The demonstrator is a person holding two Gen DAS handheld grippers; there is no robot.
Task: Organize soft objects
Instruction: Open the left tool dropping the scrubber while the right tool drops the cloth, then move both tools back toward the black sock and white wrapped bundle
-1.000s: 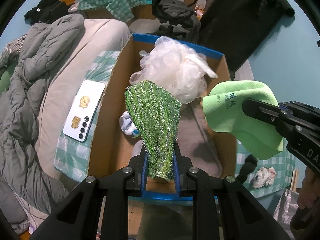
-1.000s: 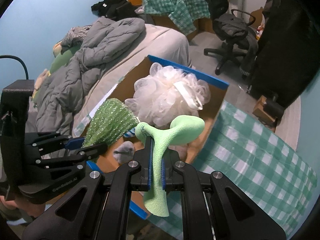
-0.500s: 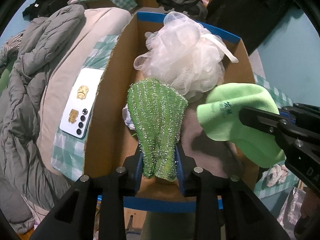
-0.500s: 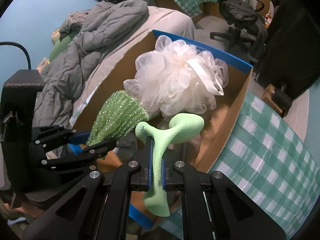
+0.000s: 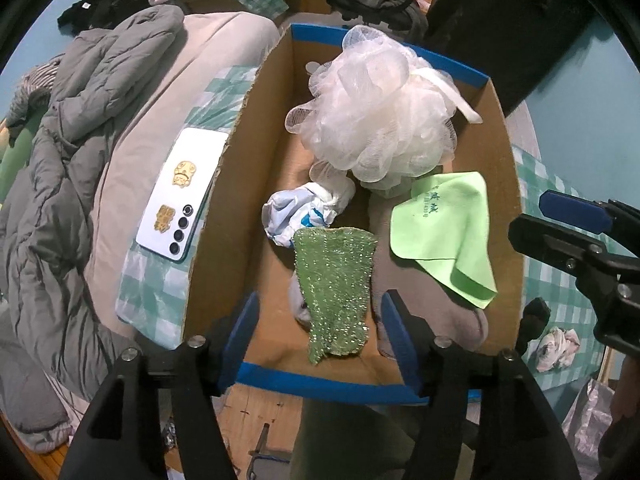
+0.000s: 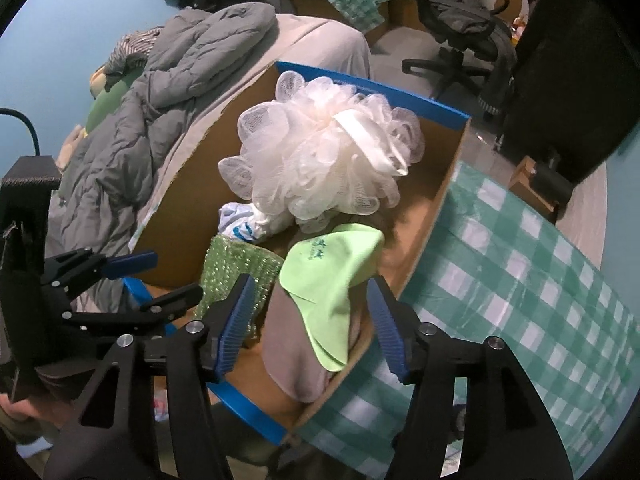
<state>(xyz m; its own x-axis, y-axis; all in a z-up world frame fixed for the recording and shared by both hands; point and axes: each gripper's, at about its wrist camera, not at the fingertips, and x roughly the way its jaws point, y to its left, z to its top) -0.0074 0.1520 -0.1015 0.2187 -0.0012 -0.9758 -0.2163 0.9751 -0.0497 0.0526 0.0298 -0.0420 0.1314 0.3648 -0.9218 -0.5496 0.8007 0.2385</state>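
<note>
Nearly done: box [image 5: 256,168] on bed holds loofah [image 5: 376,116], scourer [image 5: 336,288], green cloth [image 5: 444,224], white rag [image 5: 296,216]. Left gripper [image 5: 320,332], right gripper [image 6: 308,320] both opening, nothing pinched. Left: crumpled wad [image 5: 558,346] outside box.

Grey cloth [image 5: 432,312] lies half hidden beneath green cloth [image 5: 444,228] and scourer [image 5: 336,280]

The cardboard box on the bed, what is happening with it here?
A person with two handheld grippers is sorting soft things into the cardboard box. The left gripper and right gripper are both opening. The sparkly green cloth and the light green cloth now lie inside, free of the pads, beside a white bath pouf.
</note>
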